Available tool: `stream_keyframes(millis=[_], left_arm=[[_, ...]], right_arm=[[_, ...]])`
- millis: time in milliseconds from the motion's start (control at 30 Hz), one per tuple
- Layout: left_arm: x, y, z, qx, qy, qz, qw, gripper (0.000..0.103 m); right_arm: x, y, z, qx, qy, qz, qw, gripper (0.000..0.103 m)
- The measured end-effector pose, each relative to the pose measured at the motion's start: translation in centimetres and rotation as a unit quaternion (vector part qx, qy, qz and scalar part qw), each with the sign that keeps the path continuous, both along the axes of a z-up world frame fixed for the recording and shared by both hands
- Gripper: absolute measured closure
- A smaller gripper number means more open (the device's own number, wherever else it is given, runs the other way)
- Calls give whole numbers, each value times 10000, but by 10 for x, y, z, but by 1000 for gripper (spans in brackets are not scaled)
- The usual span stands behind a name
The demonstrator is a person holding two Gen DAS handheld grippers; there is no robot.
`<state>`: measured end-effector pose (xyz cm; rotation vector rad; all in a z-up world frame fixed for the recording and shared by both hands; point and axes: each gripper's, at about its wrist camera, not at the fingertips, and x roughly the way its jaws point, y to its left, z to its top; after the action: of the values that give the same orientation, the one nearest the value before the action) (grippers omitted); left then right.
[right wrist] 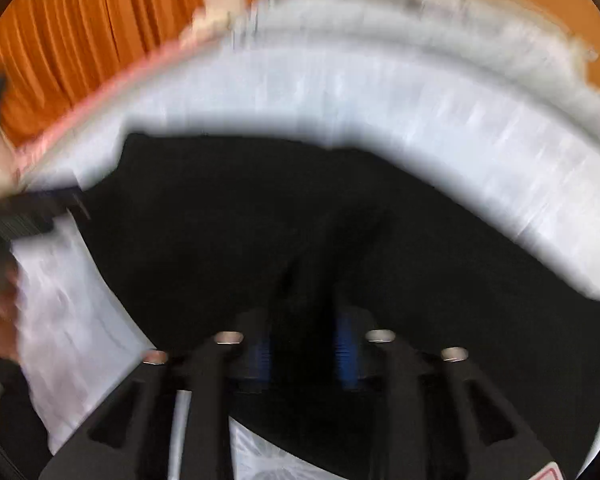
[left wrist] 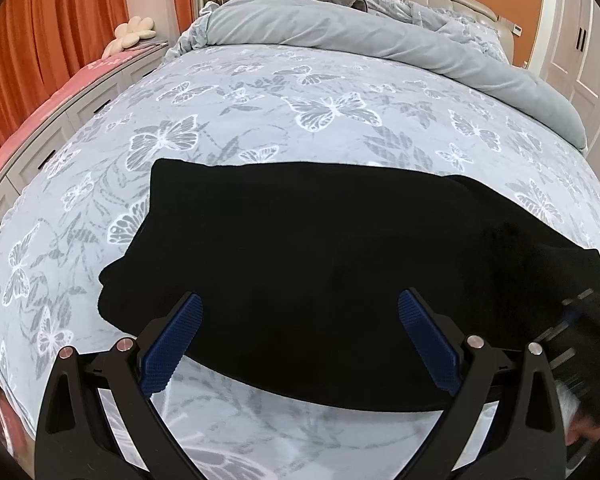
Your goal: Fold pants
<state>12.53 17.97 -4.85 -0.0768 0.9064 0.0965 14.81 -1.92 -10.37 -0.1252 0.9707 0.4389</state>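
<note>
Right claw (right wrist: 304, 354) blurred, over black pants (right wrist: 260, 220)

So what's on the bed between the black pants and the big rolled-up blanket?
Nothing: in the left wrist view, only bare butterfly-print bedsheet lies between the black pants and the grey blanket.

The view is heavily blurred. Black pants (right wrist: 300, 216) spread across a pale bed (right wrist: 440, 108), with orange curtains (right wrist: 100, 32) behind. The right claw (right wrist: 304, 352) points down at them, blue pads (right wrist: 346, 354) close together with dark fabric between.
</note>
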Motion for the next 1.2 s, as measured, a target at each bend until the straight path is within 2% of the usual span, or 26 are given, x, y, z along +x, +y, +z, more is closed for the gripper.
stream_keyframes(millis=[33, 67, 100, 133, 167, 233, 333, 433, 500, 633, 667, 700, 733, 867, 933, 1000, 1067, 1167, 1200], left_arm=[[0, -1, -1, 18, 28, -2, 10000, 6], [1, -1, -1, 33, 40, -6, 10000, 6], [0, -1, -1, 41, 41, -7, 10000, 6], [0, -1, -1, 24, 26, 11, 10000, 6], [0, 1, -1, 0, 13, 34, 10000, 6], [0, 5, -1, -70, -3, 94, 9999, 6], [1, 12, -3, -85, 31, 178, 9998, 6], [1, 13, -5, -205, 76, 152, 9996, 6], [0, 7, -4, -211, 57, 80, 9997, 6], [3, -14, -3, -172, 63, -95, 9998, 6], [4, -19, -4, -211, 83, -132, 9997, 6], [4, -23, -4, -266, 105, -172, 9994, 6], [5, -28, -5, -345, 132, -238, 9990, 6], [4, -40, -5, -262, 132, -370, 9989, 6], [2, -37, -5, -154, 113, -358, 9992, 6], [1, -28, -4, -128, 76, -279, 9995, 6], [0, -10, -2, -192, 57, -115, 9997, 6], [-2, 18, -1, -430, 39, 159, 9989, 6], [-2, 26, -1, -474, 41, 235, 9986, 6]], right_arm=[[-5, -1, 2, 78, -192, 4, 9998, 67], [-6, -1, 8, 71, -161, 33, 9998, 65], [-9, -3, 21, 165, -91, 108, 9998, 65], [-16, -9, 35, 344, -246, 103, 9991, 65], [-26, -22, 53, 527, -477, 36, 9975, 64], [-37, -45, 69, 589, -644, -223, 9959, 64], [-42, -73, 72, 423, -707, -712, 9941, 64], [-42, -98, 62, 120, -600, -1159, 9914, 64], [-43, -108, 56, 70, -573, -1232, 9907, 63], [-42, -81, 44, 304, -439, -657, 9964, 62], [-44, -73, 42, 259, -446, -525, 9973, 59], [-43, -56, 39, 161, -469, -329, 9982, 50], [-41, -42, 36, 71, -494, -182, 9986, 48], [-29, 11, 14, -448, -538, 286, 9971, 48], [-22, 23, 1, -733, -498, 273, 9957, 52], [-15, 24, 0, -792, -634, 90, 9948, 88], [-8, 12, 19, -247, -631, -216, 9975, 89], [-10, 9, 33, -42, -920, -214, 9955, 88], [-7, 13, 25, -33, -799, -182, 9966, 79]])
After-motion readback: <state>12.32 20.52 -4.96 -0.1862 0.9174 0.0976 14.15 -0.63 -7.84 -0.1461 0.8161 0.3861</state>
